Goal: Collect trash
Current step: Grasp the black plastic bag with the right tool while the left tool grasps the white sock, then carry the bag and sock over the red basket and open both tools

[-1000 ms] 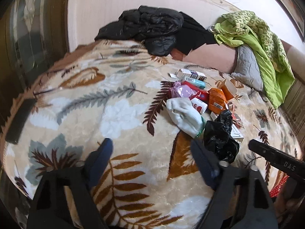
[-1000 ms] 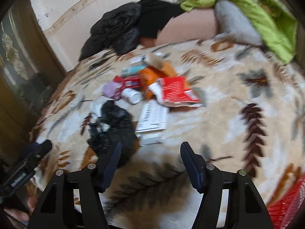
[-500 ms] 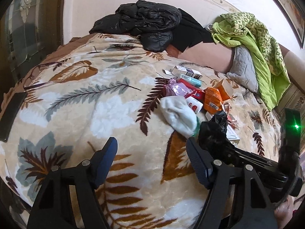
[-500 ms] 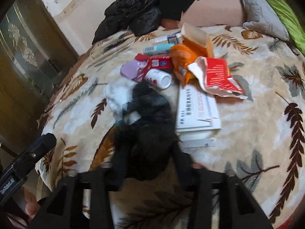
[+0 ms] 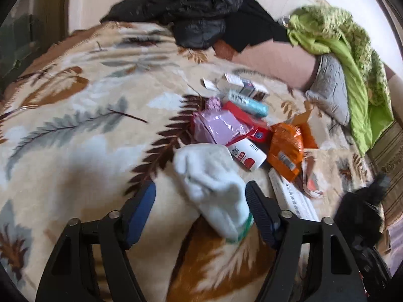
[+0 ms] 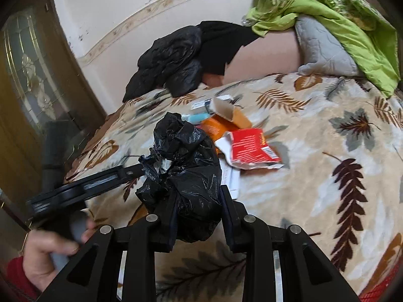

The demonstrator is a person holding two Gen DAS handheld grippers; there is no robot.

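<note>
On bed, leaf-print blanket [image 5: 75, 156] | trash pile [image 5: 252, 130] mid-blanket | black jacket [image 5: 191, 7], green quilt [image 6: 340, 17] by wall | left gripper [image 5: 201, 198] closing around white sock [image 5: 214, 183] | right gripper [image 6: 196, 209] clamping black bag [image 6: 186, 166], closing.

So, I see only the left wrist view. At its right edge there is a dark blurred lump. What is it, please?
Observer: It is a crumpled black plastic bag. It sits between the fingers of the right gripper, whose jaws are closing on it.
Operator: Does anything lie just behind the bag?
Observer: Yes, a torn red and white wrapper lies open on the leaf-patterned blanket.
Operator: And who holds my side?
Observer: A hand in a red sleeve grips the handle of the left gripper. Its jaws are closing with the white sock between them.
</note>
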